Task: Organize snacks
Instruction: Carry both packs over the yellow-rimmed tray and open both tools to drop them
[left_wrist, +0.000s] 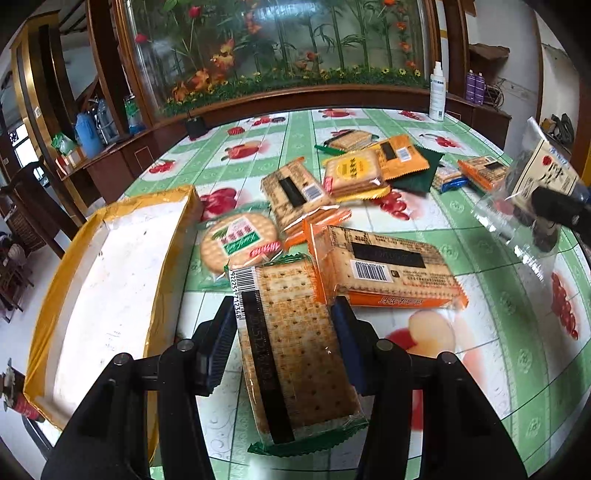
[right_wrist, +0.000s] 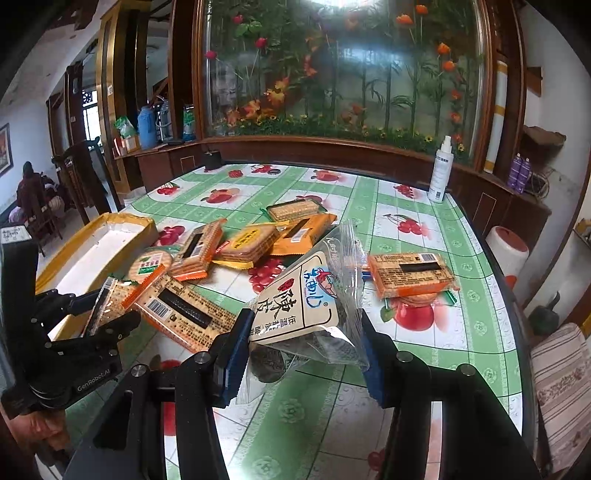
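Observation:
My left gripper (left_wrist: 284, 332) is shut on a green-edged cracker pack (left_wrist: 295, 350), held by its sides just right of the yellow box (left_wrist: 110, 280). It also shows in the right wrist view (right_wrist: 110, 317). My right gripper (right_wrist: 304, 349) is shut on a clear bag of dark dried snack with a cream label (right_wrist: 310, 306), lifted above the table; the bag also shows in the left wrist view (left_wrist: 535, 192). Several cracker packs lie in a heap mid-table, among them an orange pack (left_wrist: 384, 269) and a round cracker pack (left_wrist: 238, 242).
The table wears a green fruit-print cloth (right_wrist: 461, 332). A white spray bottle (right_wrist: 439, 170) stands at the far right edge. Another orange pack (right_wrist: 412, 275) lies to the right. A wooden ledge and glass flower panel back the table. A chair (right_wrist: 561, 387) stands at right.

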